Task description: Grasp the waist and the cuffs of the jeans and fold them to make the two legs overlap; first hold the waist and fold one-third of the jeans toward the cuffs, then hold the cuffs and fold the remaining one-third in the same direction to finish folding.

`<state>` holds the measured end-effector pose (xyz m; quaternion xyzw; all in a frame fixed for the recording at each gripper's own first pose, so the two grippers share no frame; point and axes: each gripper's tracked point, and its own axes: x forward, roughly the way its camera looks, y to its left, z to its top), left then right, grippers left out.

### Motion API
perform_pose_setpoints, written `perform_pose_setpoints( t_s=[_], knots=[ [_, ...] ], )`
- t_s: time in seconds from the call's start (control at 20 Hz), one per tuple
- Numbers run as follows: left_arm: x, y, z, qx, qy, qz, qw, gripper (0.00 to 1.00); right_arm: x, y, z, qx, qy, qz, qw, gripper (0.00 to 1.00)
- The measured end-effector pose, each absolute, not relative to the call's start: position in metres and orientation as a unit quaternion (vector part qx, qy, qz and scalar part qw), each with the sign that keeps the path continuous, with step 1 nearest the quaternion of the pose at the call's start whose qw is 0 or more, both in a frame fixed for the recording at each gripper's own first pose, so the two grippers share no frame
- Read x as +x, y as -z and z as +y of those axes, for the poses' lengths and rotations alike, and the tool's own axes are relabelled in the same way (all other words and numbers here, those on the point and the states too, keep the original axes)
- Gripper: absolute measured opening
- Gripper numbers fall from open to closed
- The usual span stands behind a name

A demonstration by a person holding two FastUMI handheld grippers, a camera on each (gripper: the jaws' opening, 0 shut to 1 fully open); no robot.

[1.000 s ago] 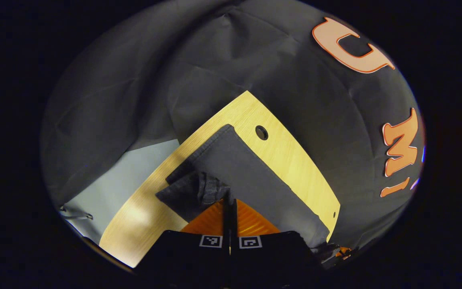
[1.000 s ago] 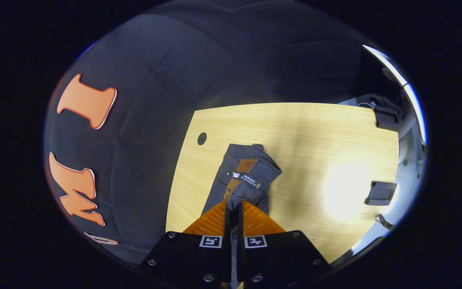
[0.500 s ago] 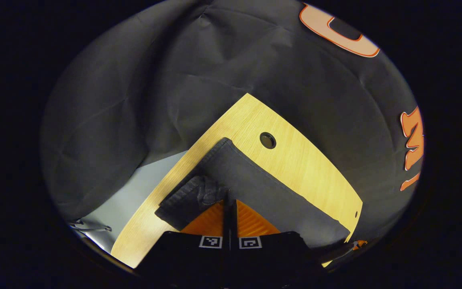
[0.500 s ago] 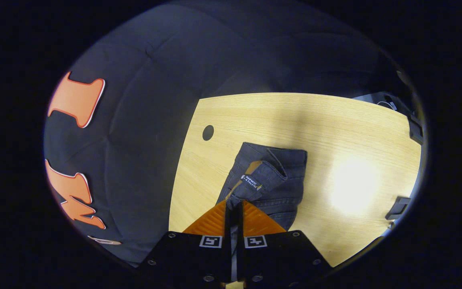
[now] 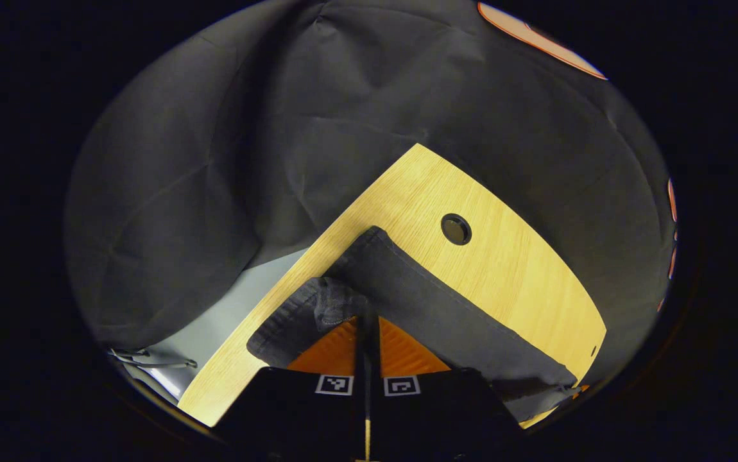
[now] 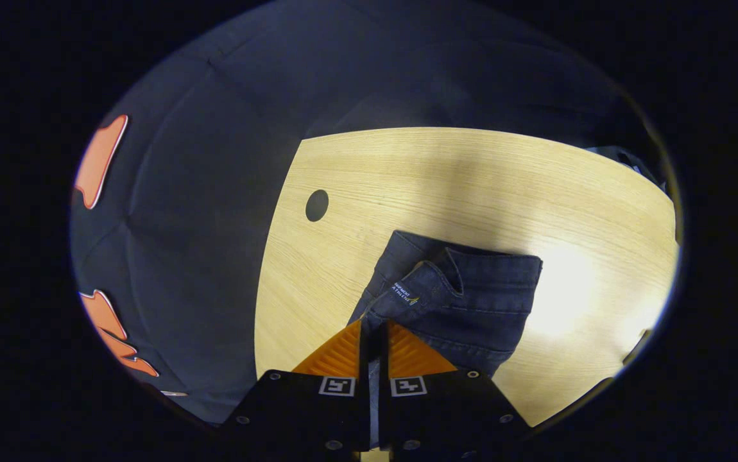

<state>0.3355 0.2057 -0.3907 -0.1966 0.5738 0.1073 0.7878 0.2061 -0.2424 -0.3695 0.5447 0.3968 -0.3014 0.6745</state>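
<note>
Both pinch denim: left hand-held gripper (image 5: 366,319) clenched on the jeans (image 5: 420,301) cuff, right hand-held gripper (image 6: 374,328) likely on the waistband. Heavy, floppy cloth; grip seams over the surface (image 6: 471,179).

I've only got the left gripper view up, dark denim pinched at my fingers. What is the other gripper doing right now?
Observer: In the right gripper view, the right gripper is shut on the jeans at the waist end, where a small sewn-in tag shows.
Operator: Is that end lying flat?
Observer: Not quite. The waist corner is turned over on itself, and the rest of that end rests on the table.
Operator: Anything near it on that side?
Observer: A round hole in the tabletop, up and to the left of the denim and apart from it.
</note>
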Motion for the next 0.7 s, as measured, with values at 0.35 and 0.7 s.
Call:
perform_pose_setpoints(
  t_s=[0.35, 0.7],
  knots=[
    [0.358, 0.377, 0.190, -0.197, -0.094, 0.520, 0.826, 0.63, 0.213, 0.339, -0.261, 0.560, 0.281, 0.347, 0.698, 0.45],
    [0.368, 0.317, 0.169, -0.114, -0.041, 0.421, 0.899, 0.98, 0.151, 0.357, -0.265, 0.450, 0.308, 0.395, 0.739, 0.93]
  ],
)
